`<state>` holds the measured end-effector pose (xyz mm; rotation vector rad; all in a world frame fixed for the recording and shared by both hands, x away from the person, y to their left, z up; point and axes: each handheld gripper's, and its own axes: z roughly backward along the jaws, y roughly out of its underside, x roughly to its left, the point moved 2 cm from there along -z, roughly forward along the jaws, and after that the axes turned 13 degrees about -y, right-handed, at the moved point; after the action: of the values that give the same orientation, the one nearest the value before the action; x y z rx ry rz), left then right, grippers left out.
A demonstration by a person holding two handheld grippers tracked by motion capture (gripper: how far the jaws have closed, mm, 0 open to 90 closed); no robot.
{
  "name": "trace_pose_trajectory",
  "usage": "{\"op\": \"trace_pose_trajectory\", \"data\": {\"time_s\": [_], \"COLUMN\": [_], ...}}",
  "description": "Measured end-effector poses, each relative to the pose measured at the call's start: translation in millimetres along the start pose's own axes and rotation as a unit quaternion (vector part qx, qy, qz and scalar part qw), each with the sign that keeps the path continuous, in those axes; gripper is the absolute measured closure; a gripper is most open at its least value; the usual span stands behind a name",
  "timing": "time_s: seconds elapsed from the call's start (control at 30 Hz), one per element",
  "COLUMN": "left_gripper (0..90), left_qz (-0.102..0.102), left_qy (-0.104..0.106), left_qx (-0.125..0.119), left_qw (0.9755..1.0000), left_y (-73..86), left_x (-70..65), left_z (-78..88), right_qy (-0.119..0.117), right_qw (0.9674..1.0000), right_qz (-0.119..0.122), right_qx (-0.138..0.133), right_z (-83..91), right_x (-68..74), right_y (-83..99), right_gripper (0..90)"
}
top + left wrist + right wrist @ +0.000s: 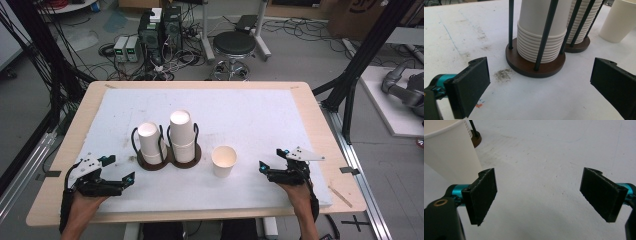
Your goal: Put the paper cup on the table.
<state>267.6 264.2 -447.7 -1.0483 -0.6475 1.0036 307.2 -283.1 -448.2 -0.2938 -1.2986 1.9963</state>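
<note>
Right claw (272, 170): jaws spread wide, nothing between the flat black pads (484, 195), resting low over the table (310, 125); released, presumably parked a short reach from its target. Just left of this claw, apart from it: single paper cup (224, 161), upright, mouth up, standing alone on the white sheet; smooth off-white wall, tapered, rolled rim; in the right gripper view, close beside the left pad without touching. Likely placed free of the racks so that open jaws can close around its wall from the side.

Left claw (117, 181): likewise released, jaws wide, empty, pointed toward the racks; teal fittings at the jaw roots, grey three-cornered plate on top. Directly ahead of this claw: cup rack (535, 67), round dark-brown wooden base with thin black upright rods; within the rods, nested cup stack (541, 37), inverted, rolled rims forming a ribbed band near the base. Rods evidently serving to keep the stack upright and aligned. Beyond it, touching or nearly touching at the bases: second rack (186, 159), same build, with a taller stack.

Underlay: white matte sheet over a pale wood top, lightly scuffed, one grey smudge (503, 74) between the left claw and the nearer base.
</note>
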Motion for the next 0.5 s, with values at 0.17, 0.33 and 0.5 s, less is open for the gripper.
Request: {"op": "trace_pose_trajectory", "data": {"time_s": [0.17, 0.33, 0.5], "left_gripper": [2.3, 2.3, 2.3], "left_qz": [-0.001, 0.0, 0.0], "left_qy": [0.001, 0.003, 0.004], "left_qx": [-0.001, -0.002, -0.002], "left_qw": [1.0, 1.0, 1.0], "left_y": [-0.1, -0.3, -0.4], "left_x": [-0.2, -0.5, 0.0], "left_z": [0.1, 0.1, 0.4], "right_qy": [0.0, -0.001, 0.001], "right_qw": [1.0, 1.0, 1.0], "right_qz": [-0.001, -0.001, -0.003], "right_qx": [-0.001, 0.0, -0.004], "right_z": [0.1, 0.1, 1.4], "right_x": [0.0, -0.5, -0.6], "right_y": [0.1, 0.2, 0.0], "right_gripper": [14.6, 14.6, 14.6]}}
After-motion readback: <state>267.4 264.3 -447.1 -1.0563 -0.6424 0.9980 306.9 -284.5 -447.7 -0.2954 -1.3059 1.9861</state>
